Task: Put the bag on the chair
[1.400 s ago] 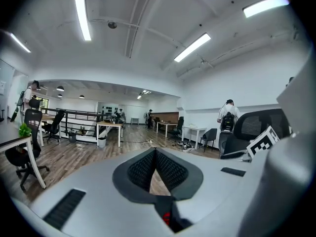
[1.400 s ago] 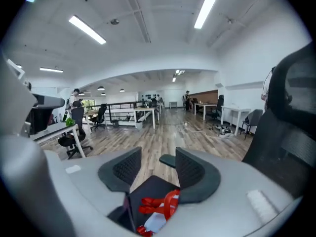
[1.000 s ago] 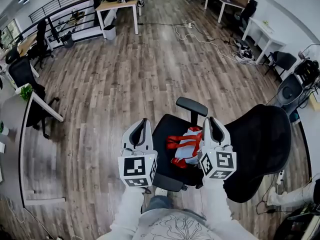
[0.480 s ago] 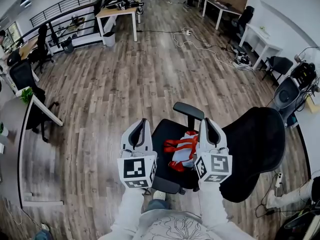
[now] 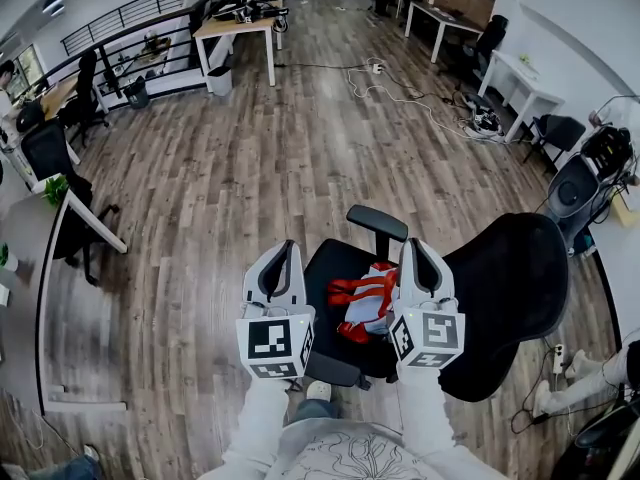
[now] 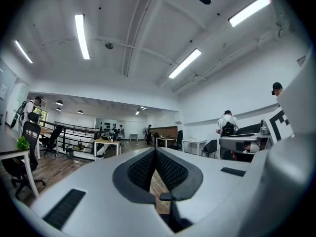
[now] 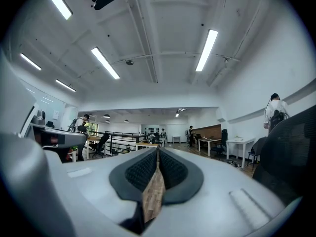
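A red and white bag point(image 5: 363, 301) lies on the seat of a black office chair point(image 5: 335, 258), loose from both grippers. My left gripper point(image 5: 288, 245) hovers over the seat's left edge, left of the bag. Its dark pads point(image 6: 143, 169) meet at the tips with nothing between them. My right gripper point(image 5: 411, 244) hangs over the bag's right side, in front of the chair's backrest point(image 5: 515, 283). It is shut too, pads point(image 7: 173, 169) together and empty. Both gripper views look out level over the room, so neither shows bag or chair seat.
The chair's armrest point(image 5: 377, 218) sticks up behind the bag. A white desk point(image 5: 85, 223) stands at the left, more tables point(image 5: 235, 13) far back, and cables point(image 5: 400, 73) run across the wood floor. Another chair point(image 5: 575, 183) and a person's shoe point(image 5: 545, 398) are at the right.
The bag stays on the seat. My right gripper has drifted slightly left and the head view has shifted a little; the left gripper has barely moved.
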`<move>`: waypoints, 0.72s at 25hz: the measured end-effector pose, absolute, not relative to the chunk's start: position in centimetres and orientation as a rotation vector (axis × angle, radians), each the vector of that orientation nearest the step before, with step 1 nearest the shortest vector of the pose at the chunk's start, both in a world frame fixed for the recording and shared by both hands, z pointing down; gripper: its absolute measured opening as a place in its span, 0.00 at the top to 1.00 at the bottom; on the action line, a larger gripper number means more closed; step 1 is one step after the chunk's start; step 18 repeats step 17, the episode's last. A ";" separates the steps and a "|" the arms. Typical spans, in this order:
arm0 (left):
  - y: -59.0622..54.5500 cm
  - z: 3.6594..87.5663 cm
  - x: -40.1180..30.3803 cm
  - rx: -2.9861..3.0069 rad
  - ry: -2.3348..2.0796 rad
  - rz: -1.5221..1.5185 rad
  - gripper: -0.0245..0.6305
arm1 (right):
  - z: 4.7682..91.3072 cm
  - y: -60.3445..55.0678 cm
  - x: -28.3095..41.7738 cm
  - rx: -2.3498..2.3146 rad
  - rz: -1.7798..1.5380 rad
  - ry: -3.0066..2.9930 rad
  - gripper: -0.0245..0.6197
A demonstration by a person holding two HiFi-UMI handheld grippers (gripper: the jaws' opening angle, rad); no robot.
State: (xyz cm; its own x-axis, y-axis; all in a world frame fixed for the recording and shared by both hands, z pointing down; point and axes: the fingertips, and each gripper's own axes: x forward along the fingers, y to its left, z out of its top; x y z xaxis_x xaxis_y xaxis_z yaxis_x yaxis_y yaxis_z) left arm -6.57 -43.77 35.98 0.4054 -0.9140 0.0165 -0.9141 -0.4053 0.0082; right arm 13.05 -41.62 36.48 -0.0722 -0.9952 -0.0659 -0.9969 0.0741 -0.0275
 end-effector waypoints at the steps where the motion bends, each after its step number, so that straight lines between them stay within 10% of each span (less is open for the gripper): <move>1: -43.6 35.9 -6.7 2.619 -1.705 0.014 0.95 | 36.5 -41.5 12.9 -2.092 0.037 2.254 0.92; 18: -42.6 36.3 -7.0 2.622 -1.698 0.022 0.95 | 37.3 -41.0 12.1 -2.083 0.025 2.283 0.92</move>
